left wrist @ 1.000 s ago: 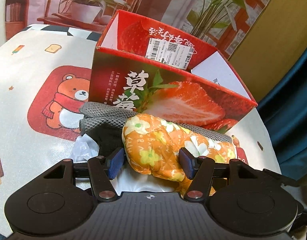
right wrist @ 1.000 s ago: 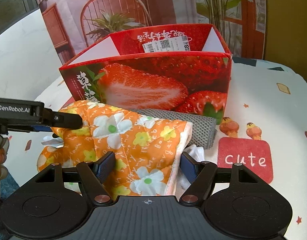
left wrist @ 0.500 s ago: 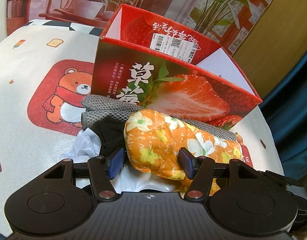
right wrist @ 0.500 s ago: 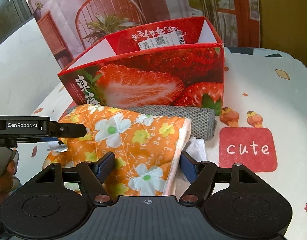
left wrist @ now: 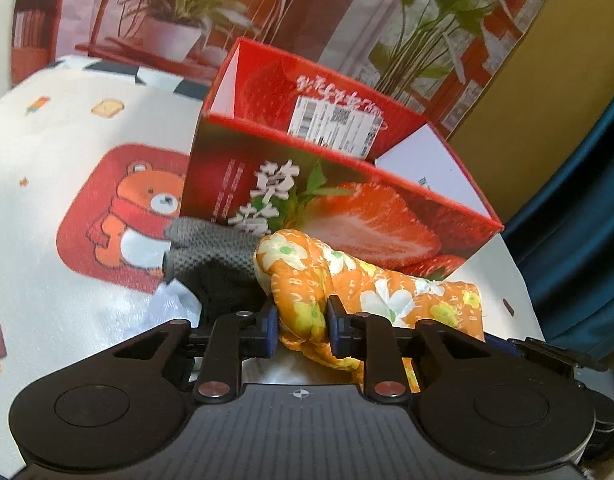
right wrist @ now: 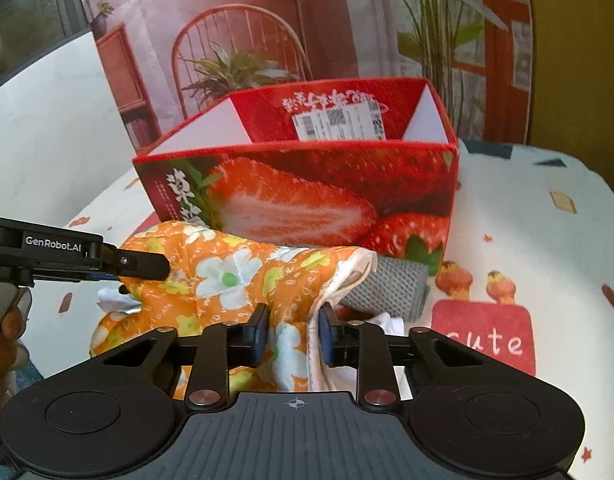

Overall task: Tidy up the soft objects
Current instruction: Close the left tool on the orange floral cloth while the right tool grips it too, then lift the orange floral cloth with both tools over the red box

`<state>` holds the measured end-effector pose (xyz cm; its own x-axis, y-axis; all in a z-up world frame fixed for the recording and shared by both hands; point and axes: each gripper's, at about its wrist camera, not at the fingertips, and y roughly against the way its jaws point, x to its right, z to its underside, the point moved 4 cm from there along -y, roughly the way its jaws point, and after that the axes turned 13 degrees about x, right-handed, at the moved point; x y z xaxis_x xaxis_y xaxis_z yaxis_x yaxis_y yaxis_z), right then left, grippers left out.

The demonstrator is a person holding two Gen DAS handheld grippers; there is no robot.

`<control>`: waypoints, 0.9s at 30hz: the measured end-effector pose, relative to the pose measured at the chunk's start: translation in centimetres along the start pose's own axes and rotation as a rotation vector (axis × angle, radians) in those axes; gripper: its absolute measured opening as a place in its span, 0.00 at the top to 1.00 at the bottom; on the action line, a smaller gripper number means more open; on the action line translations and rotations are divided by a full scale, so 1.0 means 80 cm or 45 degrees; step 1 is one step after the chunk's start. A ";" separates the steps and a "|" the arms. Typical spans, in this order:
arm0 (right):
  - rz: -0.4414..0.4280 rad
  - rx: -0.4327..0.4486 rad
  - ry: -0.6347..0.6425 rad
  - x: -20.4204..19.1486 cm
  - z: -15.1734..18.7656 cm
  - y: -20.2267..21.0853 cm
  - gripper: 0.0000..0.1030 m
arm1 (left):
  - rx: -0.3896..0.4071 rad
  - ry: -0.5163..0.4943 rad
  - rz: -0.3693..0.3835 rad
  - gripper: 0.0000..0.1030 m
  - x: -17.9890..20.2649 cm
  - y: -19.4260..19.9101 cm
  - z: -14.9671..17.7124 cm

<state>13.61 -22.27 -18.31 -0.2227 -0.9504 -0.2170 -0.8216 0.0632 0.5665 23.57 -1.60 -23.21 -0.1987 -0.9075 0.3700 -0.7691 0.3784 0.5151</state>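
An orange flowered cloth (left wrist: 347, 280) (right wrist: 227, 276) lies bunched in front of the red strawberry box (left wrist: 347, 216) (right wrist: 307, 200), on top of a grey knitted cloth (left wrist: 211, 244) (right wrist: 395, 288). My left gripper (left wrist: 301, 326) is closing, and its blue pads pinch one end of the flowered cloth. At the other end my right gripper (right wrist: 293, 330) is also closing, with the cloth's white-lined edge squeezed between its pads. The left gripper also shows from the side in the right wrist view (right wrist: 147, 266). A dark cloth (left wrist: 223, 292) and something white (left wrist: 175, 300) lie beneath the pile.
The open-topped box carries a white barcode label (left wrist: 335, 126) on its inner back wall. The tablecloth (left wrist: 67, 128) shows a bear print (left wrist: 139, 220) and a red "cute" patch (right wrist: 487, 336). A hand (right wrist: 7, 328) grips the left tool's handle. A blue curtain (left wrist: 579, 240) hangs at the right.
Both grippers went from wide open around the flowered cloth to pinched tight on it. The cloth has bunched up between the pads at each end.
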 end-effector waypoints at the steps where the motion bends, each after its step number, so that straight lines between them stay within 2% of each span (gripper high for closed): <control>1: -0.004 0.010 0.002 0.000 -0.003 0.001 0.79 | 0.010 -0.008 0.004 0.76 0.001 0.003 -0.002; 7: -0.045 0.100 0.006 -0.004 -0.029 0.016 0.80 | 0.128 -0.089 0.034 0.76 0.014 0.030 -0.026; 15: -0.118 0.237 0.122 -0.020 -0.087 0.030 0.81 | 0.305 -0.209 0.074 0.76 0.037 0.059 -0.088; 21: -0.157 0.276 0.229 -0.021 -0.138 0.001 0.81 | 0.378 -0.282 0.086 0.76 0.055 0.037 -0.139; 27: -0.111 0.303 0.342 -0.015 -0.182 -0.048 0.81 | 0.378 -0.311 0.037 0.76 0.074 -0.014 -0.175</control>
<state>24.70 -25.81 -8.64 -0.0270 -0.9994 -0.0220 -0.9375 0.0176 0.3475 31.74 -4.82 -10.80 -0.3346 -0.9273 0.1677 -0.8962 0.3681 0.2478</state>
